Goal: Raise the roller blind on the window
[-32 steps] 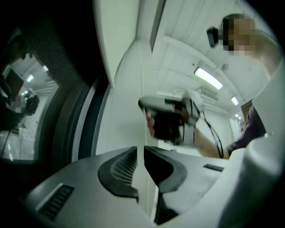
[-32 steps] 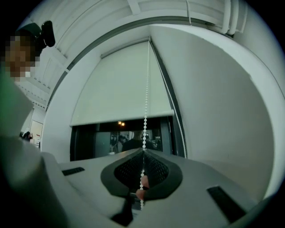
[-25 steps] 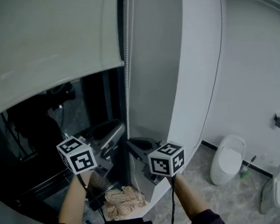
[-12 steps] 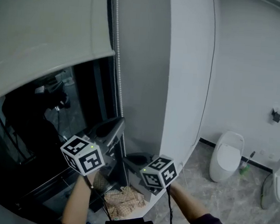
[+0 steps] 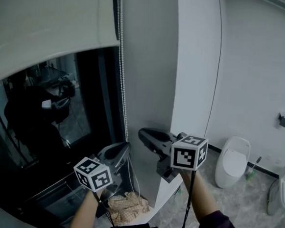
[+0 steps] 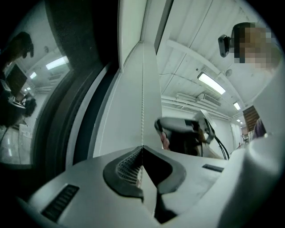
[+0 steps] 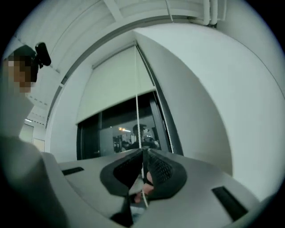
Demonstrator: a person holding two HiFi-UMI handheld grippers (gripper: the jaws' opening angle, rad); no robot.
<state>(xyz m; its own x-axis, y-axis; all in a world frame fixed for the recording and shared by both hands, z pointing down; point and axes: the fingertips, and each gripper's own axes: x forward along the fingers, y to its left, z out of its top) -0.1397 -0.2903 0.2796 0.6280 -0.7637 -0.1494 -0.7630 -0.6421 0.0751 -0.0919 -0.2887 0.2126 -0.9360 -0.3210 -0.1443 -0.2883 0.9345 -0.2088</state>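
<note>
In the head view the roller blind (image 5: 51, 25) covers the top of the window (image 5: 59, 109), with its hem partway up the dark glass. The bead chain (image 5: 122, 85) hangs down the frame at the blind's right end, its long axis near vertical. Both tools sit on that line. The left gripper (image 5: 124, 148) is low, near the bottom of the chain's run, and the right gripper (image 5: 142, 133) is just above it and to the right. We judge the coming pull to be straight down along the chain, and the right one, being higher, has the more travel left.

In the left gripper view the jaws are clenched on the chain (image 6: 143, 98), which rises straight up from their tips. The right gripper shows just beyond, to the right.

In the right gripper view the jaws are likewise pinched on the chain (image 7: 137, 116), which climbs from the tips toward the blind (image 7: 116, 84) above. We cannot tell whether the two tools hold the same strand.

A second ago the two tools were almost level. Now the left one is lower and the right one higher — a hand-over-hand swap — and the left jaws, then slightly apart, are shut on the beads.
</note>
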